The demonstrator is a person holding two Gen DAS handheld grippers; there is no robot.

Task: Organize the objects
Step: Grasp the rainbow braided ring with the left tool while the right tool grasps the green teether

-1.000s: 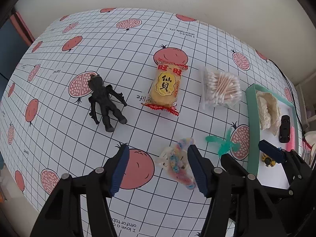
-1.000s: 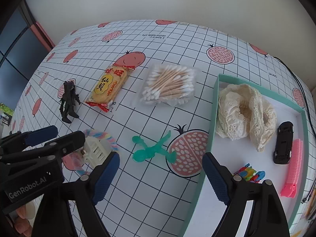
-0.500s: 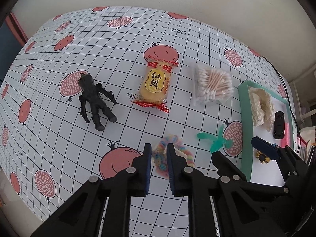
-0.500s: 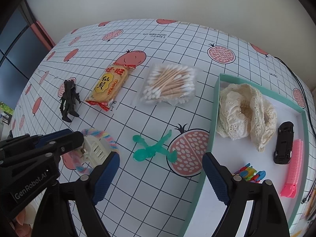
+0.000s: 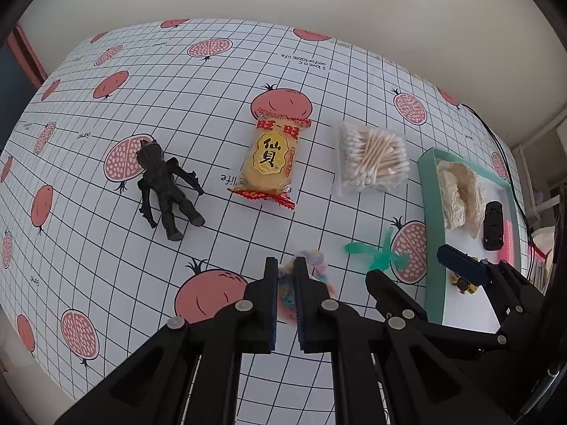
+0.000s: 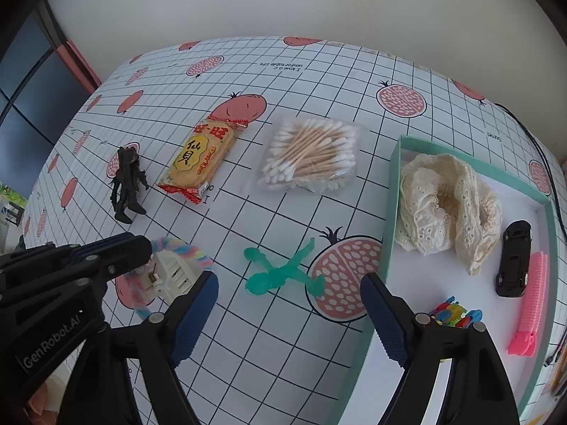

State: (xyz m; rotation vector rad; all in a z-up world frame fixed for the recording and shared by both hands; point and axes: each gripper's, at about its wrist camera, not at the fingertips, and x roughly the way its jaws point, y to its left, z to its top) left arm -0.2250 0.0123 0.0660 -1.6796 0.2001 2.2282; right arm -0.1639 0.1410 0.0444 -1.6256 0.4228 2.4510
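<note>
Tightly, left gripper [image 5: 283, 283] fingers [image 5: 271, 294] pinch the pastel rope ring [image 5: 315, 264].

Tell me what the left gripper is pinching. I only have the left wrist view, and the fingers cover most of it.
Observer: The left gripper is shut on a pastel rope ring. The right wrist view shows a white slatted plastic piece lying inside the ring.
Operator: Report the right gripper's state.
Observer: The right gripper is wide open with nothing between its fingers. It hangs over the table next to the green tray.
Operator: Check the tray corner that gripper blocks for me.
Observer: A small heap of multicoloured clips lies there on the tray floor.
</note>
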